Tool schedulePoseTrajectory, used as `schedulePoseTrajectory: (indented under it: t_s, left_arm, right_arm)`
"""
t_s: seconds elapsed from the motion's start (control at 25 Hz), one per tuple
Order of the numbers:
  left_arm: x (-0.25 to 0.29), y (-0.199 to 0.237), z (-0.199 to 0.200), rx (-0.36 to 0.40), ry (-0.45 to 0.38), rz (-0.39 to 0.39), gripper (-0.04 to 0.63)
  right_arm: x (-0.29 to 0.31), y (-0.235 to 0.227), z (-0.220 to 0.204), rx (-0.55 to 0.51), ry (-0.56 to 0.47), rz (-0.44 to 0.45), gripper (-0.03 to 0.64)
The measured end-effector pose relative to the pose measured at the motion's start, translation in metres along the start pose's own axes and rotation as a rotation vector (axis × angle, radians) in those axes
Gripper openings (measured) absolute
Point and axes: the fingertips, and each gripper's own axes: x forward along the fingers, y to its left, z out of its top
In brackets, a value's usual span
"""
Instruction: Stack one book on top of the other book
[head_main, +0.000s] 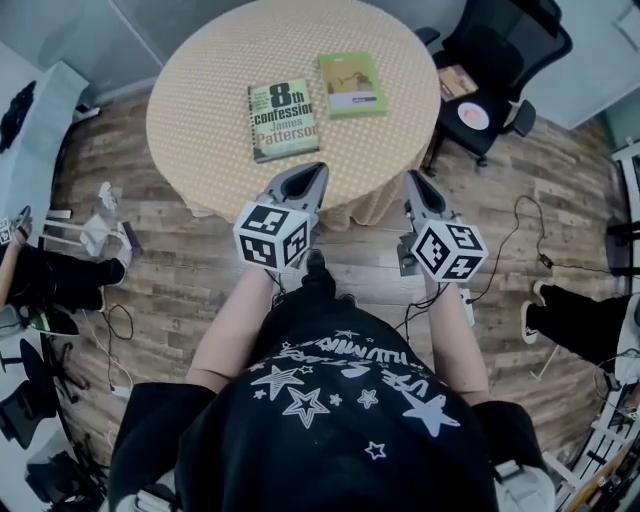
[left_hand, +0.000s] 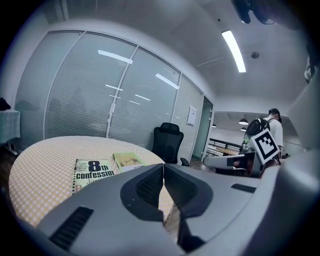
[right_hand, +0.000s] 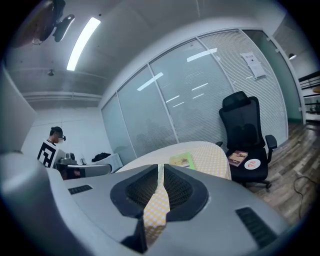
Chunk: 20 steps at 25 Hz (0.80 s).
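The left gripper (head_main: 316, 172) hangs at the near rim of the table (head_main: 200, 110), jaws pressed together on nothing. Ahead of it the novel (head_main: 283, 120) lies flat, cover up. Just to its right, not touching, is the green book (head_main: 352, 84). The right gripper (head_main: 414, 182) sits by the rim too, jaws closed to a hairline slit, empty. Farther right, a chair (head_main: 500, 50) holds a booklet (head_main: 458, 80) and a disc (head_main: 473, 116).
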Motion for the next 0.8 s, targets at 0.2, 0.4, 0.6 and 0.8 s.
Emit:
schedulePoseTrajectory:
  t_s: [0.2, 0.4, 0.6, 0.8]
  left_arm:
    - [0.024, 0.022, 0.010, 0.003, 0.012, -0.026, 0.011]
    - [0.050, 0.056, 0.023, -0.009, 0.004, -0.032, 0.011]
    - [0.072, 0.082, 0.036, -0.016, 0.007, -0.053, 0.011]
    - [0.085, 0.097, 0.033, -0.021, 0.028, -0.089, 0.011]
  right_arm:
    - [0.029, -0.009, 0.011, 0.004, 0.004, -0.028, 0.049]
    - [0.065, -0.016, 0.025, -0.011, 0.000, -0.048, 0.049]
    - [0.092, -0.026, 0.042, -0.011, -0.020, -0.094, 0.049]
    - [0.108, -0.031, 0.045, -0.003, -0.027, -0.148, 0.049]
